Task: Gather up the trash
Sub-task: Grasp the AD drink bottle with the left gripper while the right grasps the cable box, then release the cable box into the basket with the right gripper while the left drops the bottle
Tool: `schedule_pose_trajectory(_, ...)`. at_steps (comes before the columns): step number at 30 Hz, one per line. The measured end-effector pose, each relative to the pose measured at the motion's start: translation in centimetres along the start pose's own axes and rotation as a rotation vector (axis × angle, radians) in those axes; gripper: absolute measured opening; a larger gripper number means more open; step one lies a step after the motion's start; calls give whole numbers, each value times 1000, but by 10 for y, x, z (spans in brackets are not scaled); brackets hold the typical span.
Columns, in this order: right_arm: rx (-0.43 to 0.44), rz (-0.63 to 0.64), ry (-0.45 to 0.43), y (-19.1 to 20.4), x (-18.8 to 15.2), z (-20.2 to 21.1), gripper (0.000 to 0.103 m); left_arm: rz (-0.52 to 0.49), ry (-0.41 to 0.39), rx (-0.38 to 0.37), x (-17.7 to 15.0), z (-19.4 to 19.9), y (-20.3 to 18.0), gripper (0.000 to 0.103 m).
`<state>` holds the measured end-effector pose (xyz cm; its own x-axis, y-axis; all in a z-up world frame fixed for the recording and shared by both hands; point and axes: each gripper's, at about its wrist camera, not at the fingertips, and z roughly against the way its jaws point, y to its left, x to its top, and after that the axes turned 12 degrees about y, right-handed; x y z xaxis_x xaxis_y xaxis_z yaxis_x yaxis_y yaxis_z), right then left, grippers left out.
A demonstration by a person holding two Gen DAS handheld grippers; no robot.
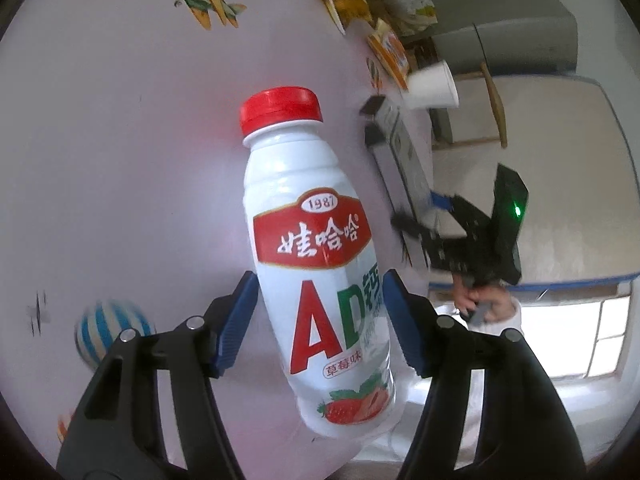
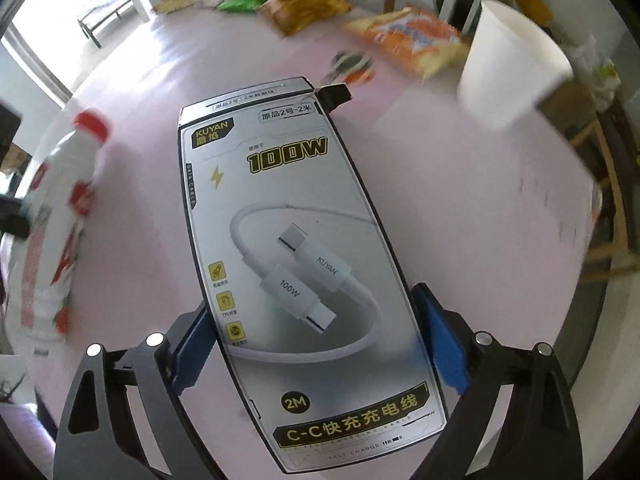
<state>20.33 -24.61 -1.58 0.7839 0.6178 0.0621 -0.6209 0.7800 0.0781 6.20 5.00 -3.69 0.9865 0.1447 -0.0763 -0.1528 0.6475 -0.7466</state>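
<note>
In the left wrist view a white milk-drink bottle (image 1: 304, 184) with a red cap stands upright between my left gripper's (image 1: 320, 280) blue pads, which press on its label; its base hangs past the table edge. The bottle (image 2: 68, 200) shows blurred at the left of the right wrist view. A silver charging-cable box (image 2: 288, 184) lies lengthwise between my right gripper's (image 2: 312, 300) pads, both touching its long edges. The left wrist view shows that box (image 1: 400, 148) edge-on, with the right gripper (image 1: 420, 212) and a person's hand (image 1: 480, 300) behind it.
The pink table (image 2: 460, 220) carries a white paper cup (image 2: 508, 68) at the far right and several snack bags (image 2: 404, 40) along the back edge. A wooden chair (image 1: 492, 100) and bare floor lie beyond the table's right side.
</note>
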Motion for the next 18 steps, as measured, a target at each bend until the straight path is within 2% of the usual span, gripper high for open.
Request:
schedule_pose_trajectory(2,15,-61,-18,5,-32,2,89,-7,17,0,-19,-6,-4,60)
schedule_pose_trajectory(5,137,-189,-62,6,-91,9,88,-10,56,-15,-47,-17,-7,59)
schedule_pose_trajectory(6,188,-225,-84,7,-117,12,88,-11,71,-27,-58,-22,-10,59)
schedule_pose_trajectory(9,245,-327,-139,16,-197,15,88,-22,98,-60,-91,-44,-21,59)
schedule_pose_trajectory(13,309,-436,-198,36,-285,20,87,-44,174,-131,-140,-93,-44,59)
schedule_pose_trajectory(15,337,-505,-195,44,-337,8,86,-50,214,-160,-160,-114,-55,59)
schedule_pose_trajectory(18,463,-651,-268,48,-431,-15,86,-80,253,-174,-190,-136,-74,59)
